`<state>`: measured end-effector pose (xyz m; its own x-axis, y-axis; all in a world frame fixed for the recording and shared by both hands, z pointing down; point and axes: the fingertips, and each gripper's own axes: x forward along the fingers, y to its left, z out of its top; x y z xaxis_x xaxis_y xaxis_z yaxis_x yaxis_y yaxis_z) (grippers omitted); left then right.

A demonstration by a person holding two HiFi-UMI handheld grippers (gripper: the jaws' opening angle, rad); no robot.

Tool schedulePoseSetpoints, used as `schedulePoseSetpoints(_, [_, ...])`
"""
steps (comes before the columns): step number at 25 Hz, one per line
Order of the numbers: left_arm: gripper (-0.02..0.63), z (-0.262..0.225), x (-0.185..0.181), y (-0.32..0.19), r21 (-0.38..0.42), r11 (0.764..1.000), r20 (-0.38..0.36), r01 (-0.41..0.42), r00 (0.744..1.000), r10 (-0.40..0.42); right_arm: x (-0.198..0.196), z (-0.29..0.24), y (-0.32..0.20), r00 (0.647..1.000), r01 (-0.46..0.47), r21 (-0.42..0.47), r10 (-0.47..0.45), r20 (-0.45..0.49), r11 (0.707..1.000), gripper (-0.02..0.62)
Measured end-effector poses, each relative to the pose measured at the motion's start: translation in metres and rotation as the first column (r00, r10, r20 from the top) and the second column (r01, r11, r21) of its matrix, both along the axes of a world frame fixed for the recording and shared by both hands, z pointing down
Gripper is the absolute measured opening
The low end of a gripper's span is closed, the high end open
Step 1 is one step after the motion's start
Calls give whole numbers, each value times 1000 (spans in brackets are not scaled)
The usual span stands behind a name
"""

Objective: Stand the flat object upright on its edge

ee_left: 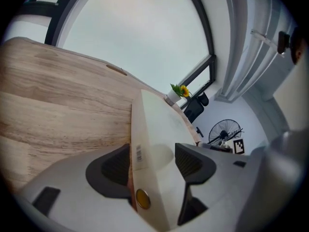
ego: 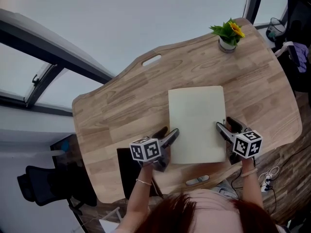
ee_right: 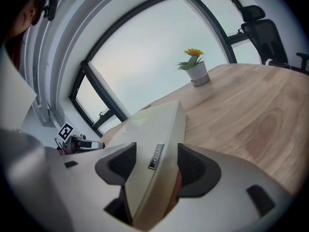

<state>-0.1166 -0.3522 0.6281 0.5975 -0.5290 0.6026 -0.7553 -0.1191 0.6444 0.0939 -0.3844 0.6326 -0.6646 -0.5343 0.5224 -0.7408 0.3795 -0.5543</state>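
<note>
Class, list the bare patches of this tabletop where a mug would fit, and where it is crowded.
Bare: the wide stretch of table left of the cream case; the band between the case's far edge and the flower pot; the strip right of the case. Crowded: the near edge, where left tongs and right tongs flank it.

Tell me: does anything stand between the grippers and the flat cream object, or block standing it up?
Nothing visible does. The open fingers of the left gripper and right gripper straddle the side edges of the flat cream object, and the potted flower stands far behind it.
</note>
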Motion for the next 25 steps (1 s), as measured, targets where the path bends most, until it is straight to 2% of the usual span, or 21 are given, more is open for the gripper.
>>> schedulePoseSetpoints(9, [279,10,5,-1,-58,998,-108,-8,994,1,-8,14,2,992,5,-130,12,128,991,298])
schedulePoseSetpoints(25, [287,21,12,-2,-120,992,-205,-34,979,9,-12,24,2,988,37,-201,-5,155,979,322])
